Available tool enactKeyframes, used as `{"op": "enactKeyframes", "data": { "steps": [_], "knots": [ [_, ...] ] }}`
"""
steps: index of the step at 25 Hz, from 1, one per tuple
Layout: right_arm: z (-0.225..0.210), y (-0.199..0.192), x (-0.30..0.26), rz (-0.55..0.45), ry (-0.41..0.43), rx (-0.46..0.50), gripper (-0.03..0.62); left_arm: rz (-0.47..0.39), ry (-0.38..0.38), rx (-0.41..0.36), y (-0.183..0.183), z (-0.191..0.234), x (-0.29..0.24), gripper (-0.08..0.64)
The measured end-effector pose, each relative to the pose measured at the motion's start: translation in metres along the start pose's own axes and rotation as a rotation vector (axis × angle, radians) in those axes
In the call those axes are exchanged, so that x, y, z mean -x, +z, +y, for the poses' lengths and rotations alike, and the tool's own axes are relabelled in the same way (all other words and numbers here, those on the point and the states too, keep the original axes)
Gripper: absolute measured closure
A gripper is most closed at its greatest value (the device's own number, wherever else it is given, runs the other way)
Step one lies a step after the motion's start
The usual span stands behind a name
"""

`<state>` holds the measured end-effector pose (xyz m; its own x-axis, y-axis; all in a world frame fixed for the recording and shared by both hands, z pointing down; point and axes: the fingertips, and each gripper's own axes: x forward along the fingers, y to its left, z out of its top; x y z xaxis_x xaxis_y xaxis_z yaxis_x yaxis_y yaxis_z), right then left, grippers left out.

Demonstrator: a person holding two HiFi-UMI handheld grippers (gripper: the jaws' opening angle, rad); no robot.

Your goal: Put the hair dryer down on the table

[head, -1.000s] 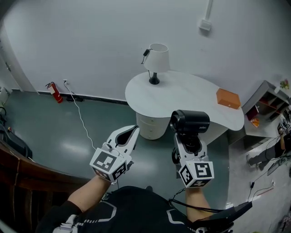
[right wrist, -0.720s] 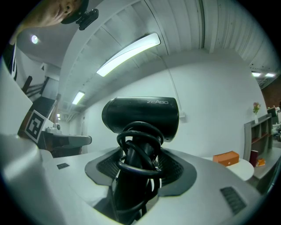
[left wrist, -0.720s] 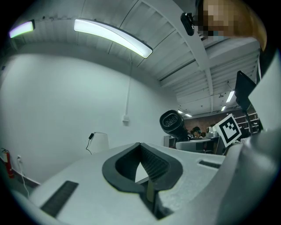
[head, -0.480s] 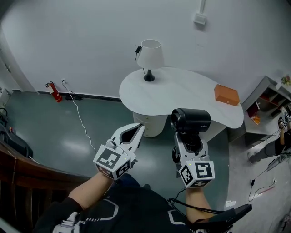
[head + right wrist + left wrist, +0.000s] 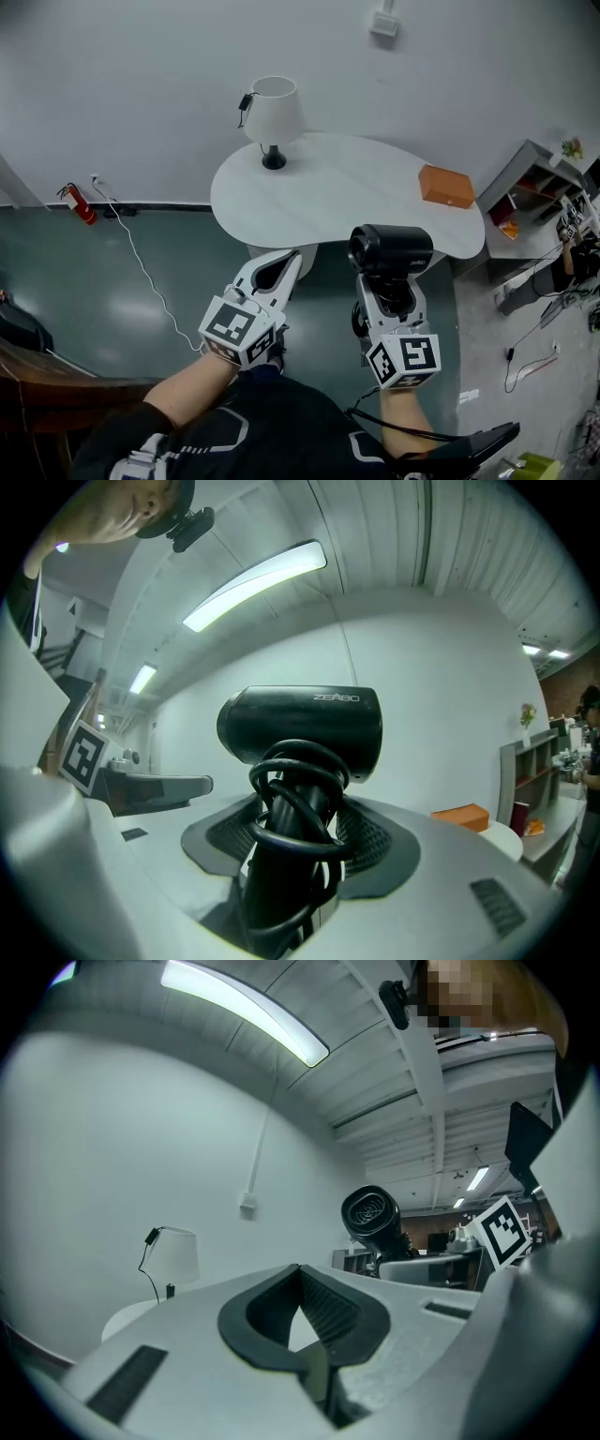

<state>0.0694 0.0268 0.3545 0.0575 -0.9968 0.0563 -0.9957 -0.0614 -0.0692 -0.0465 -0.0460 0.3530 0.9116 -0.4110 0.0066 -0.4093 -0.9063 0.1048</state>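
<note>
Hair dryer (image 5: 392,251): black, rigid plastic shell, judged moderately light but top-heavy, since the fat barrel sits above a slim handle. The smooth casing is probably a bit slippery, and it should not be dropped hard. The black cord (image 5: 295,803) is coiled round the handle, so it is bulky there and the loops could slip or snag. The handle is the best place to take it, low under the barrel. The right gripper (image 5: 390,298) at lower centre-right of the head view does just that: its jaws stand wide and are clamped on the cord-wrapped handle, with the barrel upright above the pads and the nozzle across the frame. The dryer is in the air, short of the table and not touching it. The left gripper (image 5: 289,262) at lower centre-left has its jaw tips together with nothing between them, and it is apart from the dryer. Further off, at centre, stands the white rounded table (image 5: 347,202), with a white table lamp (image 5: 272,112) at its upper-left end and an orange box (image 5: 446,186) at its right end. The bare middle looks like the spot to set the dryer down.
</note>
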Motion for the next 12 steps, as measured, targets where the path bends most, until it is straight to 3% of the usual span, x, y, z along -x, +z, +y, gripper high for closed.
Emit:
{"op": "enactKeyframes", "data": {
  "steps": [12],
  "knots": [
    [-0.054, 0.004, -0.079, 0.014, -0.152, -0.004, 0.333, -0.010, -0.115, 0.021, 0.006, 0.058, -0.093, 0.554]
  ]
}}
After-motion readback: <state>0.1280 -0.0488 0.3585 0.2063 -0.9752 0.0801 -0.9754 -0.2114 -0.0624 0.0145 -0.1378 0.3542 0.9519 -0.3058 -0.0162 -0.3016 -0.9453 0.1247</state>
